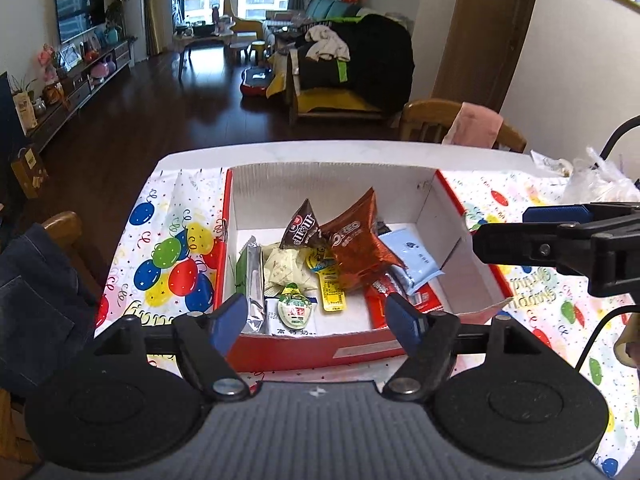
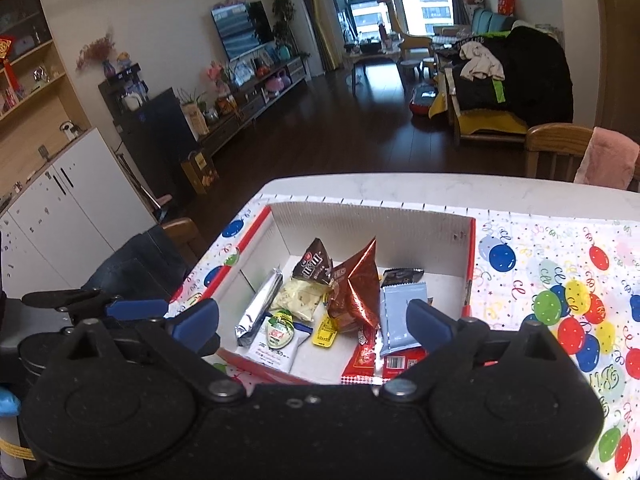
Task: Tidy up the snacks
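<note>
Left wrist view: the left gripper (image 1: 316,322) is held with jaws apart and nothing gripped. Just ahead of them, the snacks are piled in the red cardboard box (image 1: 288,350) — an Oreo packet (image 1: 356,254), an M&M's bag (image 1: 302,226) and a silver stick pack (image 1: 254,284) are spotted.

Right wrist view: the right gripper (image 2: 314,326) is spread wide, empty too. A light blue packet (image 2: 400,314) is seen between the jaws, untouched.
</note>
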Available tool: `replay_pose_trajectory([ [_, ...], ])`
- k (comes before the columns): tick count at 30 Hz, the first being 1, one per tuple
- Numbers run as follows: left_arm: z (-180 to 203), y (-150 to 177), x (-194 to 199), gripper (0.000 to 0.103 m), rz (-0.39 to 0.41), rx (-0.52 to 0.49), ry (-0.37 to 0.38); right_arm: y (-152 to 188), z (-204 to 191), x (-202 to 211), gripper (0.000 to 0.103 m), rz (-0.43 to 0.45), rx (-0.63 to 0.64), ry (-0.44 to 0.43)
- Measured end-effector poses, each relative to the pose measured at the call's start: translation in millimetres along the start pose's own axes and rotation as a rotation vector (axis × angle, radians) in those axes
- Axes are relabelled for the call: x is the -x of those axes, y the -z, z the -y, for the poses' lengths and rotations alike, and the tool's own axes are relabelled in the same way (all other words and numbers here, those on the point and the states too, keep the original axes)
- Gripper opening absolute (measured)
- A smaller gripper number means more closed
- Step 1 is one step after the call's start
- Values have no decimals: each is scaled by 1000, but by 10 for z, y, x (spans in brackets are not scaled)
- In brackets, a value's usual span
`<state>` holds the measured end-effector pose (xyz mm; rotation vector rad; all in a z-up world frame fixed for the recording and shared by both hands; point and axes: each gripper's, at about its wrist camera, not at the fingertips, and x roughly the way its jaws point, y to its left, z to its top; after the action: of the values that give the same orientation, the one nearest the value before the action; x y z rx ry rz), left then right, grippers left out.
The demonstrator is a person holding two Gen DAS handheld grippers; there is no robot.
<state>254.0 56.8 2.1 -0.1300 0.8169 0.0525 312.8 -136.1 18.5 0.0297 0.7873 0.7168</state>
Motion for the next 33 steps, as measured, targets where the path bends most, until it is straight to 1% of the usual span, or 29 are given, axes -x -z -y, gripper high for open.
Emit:
replay_pose_trajectory([
  [2,2,20,77,82,18,1,12,27,-30,44,103,10,8,3],
  [7,-6,76,242,83,48,14,30,121,-94,168,103,38,19,16],
  [10,-7,119,327,88,64,13,38,180,-105,241,103,55,12,17],
  [14,-35,151,427,90,84,30,53,234,-142,328,103,73,28,27],
  [15,-42,157,445,91,88,34,55,245,-149,346,103,77,33,29],
  [17,-57,165,484,103,102,43,55,265,-155,382,103,88,31,32],
  [21,-75,169,548,103,120,52,60,316,-152,448,103,107,18,30],
  [24,-64,177,605,103,137,48,59,358,-185,500,103,123,38,43],
  [26,-57,181,647,103,148,46,72,374,-209,533,103,139,55,53],
  [33,-9,211,735,103,173,35,52,416,-268,616,103,175,78,68],
])
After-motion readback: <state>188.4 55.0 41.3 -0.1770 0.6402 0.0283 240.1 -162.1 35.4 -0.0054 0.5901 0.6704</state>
